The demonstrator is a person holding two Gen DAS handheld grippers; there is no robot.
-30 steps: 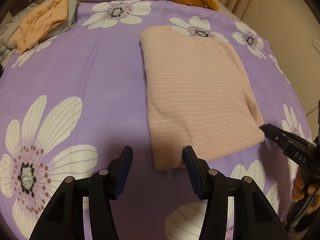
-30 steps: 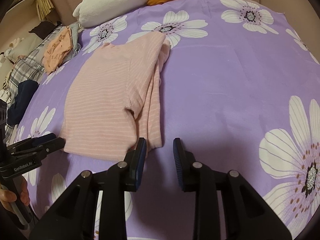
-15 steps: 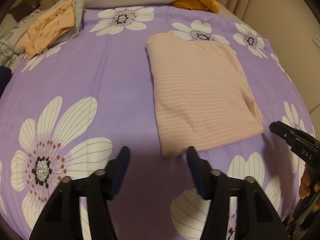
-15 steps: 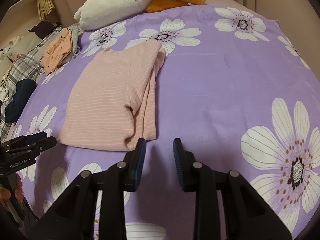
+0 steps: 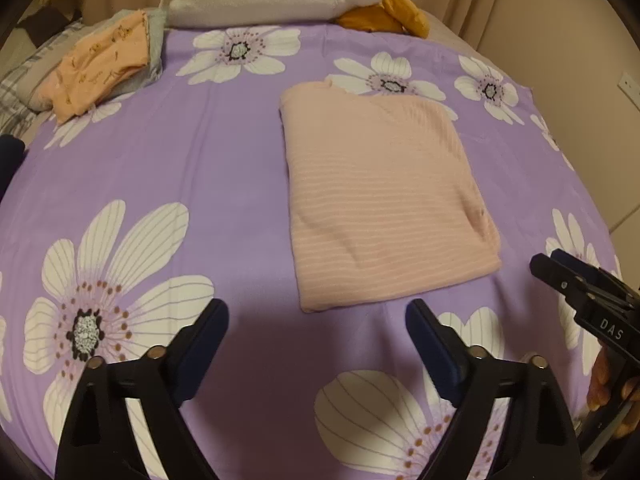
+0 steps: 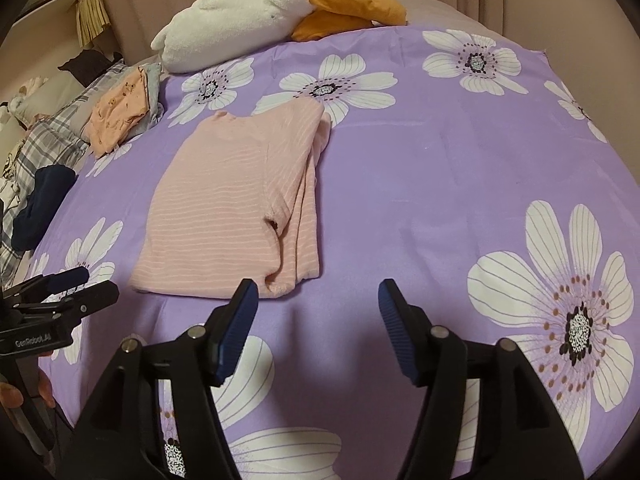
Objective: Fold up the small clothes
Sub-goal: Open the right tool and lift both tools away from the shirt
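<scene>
Purple floral bedsheet (image 5: 208, 152) fills both views. Pink striped top (image 5: 384, 208) lies frame centre, folded into a rectangle, sleeve tucked along its right edge, likely ready for the bottom-up fold. Left tool (image 5: 316, 332) and right tool (image 6: 314, 306) sit wide open, empty, just short of its near hem. Folded orange garment (image 5: 100, 64) stacked upper left, out of the way.
</scene>
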